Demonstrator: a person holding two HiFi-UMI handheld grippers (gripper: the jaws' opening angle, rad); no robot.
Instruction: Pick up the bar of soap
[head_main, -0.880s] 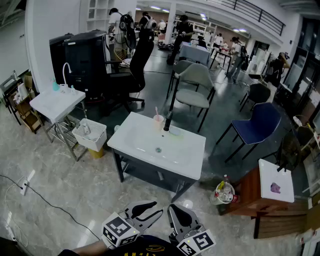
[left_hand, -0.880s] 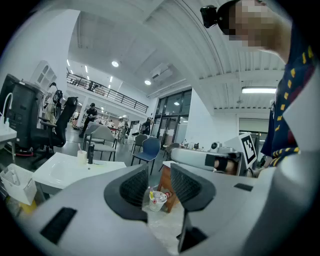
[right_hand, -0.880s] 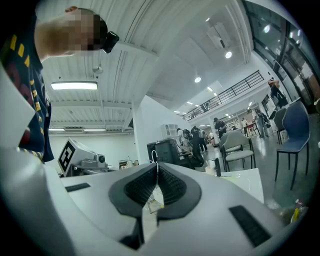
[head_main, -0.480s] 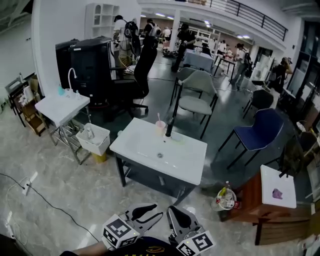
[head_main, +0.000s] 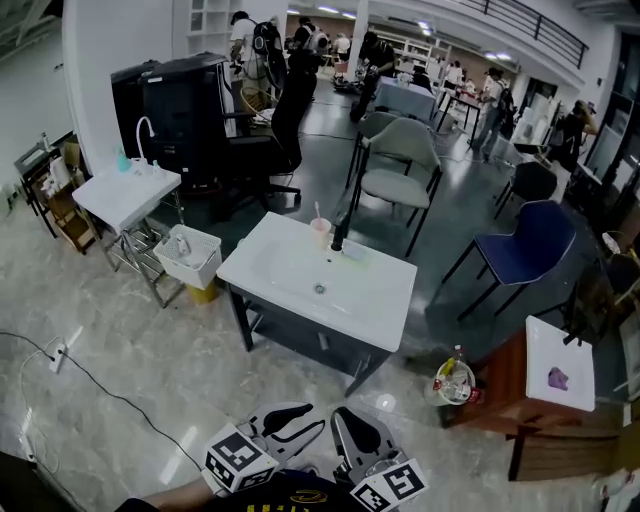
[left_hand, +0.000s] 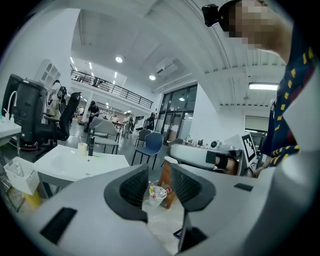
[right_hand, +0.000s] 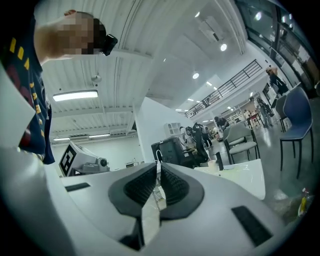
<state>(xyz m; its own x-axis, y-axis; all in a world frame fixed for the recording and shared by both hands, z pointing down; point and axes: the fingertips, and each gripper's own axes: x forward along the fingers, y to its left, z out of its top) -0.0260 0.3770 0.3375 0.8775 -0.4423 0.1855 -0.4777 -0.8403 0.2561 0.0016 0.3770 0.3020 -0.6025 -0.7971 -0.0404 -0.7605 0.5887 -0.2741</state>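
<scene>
Hanging well short of the sink (head_main: 385, 300): left gripper (head_main: 315, 417) fingers apart, empty; right gripper (head_main: 342, 420) fingers together. Risk: right arriving closed shoves soap (head_main: 352, 252) into the basin.

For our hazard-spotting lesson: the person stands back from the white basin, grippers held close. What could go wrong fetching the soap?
A cable trails across the floor at left; feet could catch it.
The cup and tap stand close beside what looks like the soap; a reach might topple the cup.
The right gripper is shut and must open first.
</scene>
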